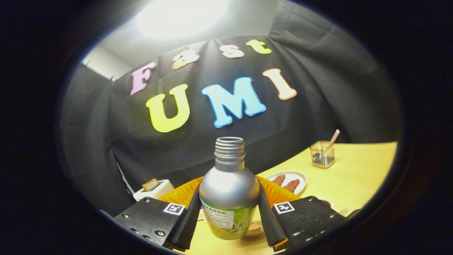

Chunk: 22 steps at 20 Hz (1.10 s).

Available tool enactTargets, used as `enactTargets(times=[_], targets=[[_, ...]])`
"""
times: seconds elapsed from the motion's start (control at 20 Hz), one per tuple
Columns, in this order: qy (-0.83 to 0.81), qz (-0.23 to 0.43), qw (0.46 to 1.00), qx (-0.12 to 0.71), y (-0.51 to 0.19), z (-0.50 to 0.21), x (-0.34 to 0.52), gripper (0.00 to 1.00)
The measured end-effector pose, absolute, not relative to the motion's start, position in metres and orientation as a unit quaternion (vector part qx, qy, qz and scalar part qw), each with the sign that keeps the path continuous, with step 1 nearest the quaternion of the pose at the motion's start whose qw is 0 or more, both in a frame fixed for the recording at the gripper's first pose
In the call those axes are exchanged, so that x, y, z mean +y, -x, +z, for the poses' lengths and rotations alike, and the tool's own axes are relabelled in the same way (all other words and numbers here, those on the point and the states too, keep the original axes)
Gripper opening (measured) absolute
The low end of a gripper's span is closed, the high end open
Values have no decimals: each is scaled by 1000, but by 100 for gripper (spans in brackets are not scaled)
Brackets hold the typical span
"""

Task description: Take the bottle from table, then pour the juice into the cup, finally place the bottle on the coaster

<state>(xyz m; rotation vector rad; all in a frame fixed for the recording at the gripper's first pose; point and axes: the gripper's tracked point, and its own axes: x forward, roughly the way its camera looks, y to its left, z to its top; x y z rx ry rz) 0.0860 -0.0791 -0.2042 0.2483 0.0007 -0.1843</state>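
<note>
A silver bottle (229, 187) with a green label and an open threaded neck stands upright between my fingers. My gripper (230, 216) is shut on the bottle, one finger (188, 219) pressing its left side and the other pressing its right side. The bottle looks lifted above the yellow table (357, 177). Under the bottle's base, near the right finger, a round pale thing (255, 232) lies on the table; I cannot tell whether it is the cup or the coaster.
An orange ribbed dish (184, 194) sits right behind the bottle. A white plate (291, 181) with reddish food lies beyond the right finger. Farther right stands a clear glass (322, 154) with a pink stick. A white toaster (154, 188) with bread is at the left.
</note>
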Motion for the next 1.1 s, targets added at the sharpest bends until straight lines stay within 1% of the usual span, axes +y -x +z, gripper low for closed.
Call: enactTargets(times=[0.1, 0.25, 0.3, 0.45, 0.75, 1.1], targets=[[-46, -98, 994, 3, -91, -201, -78, 77], [85, -123, 988, 38, -103, -209, -72, 77], [101, -115, 987, 43, -108, -213, -66, 77], [61, -85, 993, 48, -120, -232, -47, 77], [-11, -73, 996, 51, -132, -254, -57, 77], [7, -65, 994, 86, -143, -293, -62, 77]])
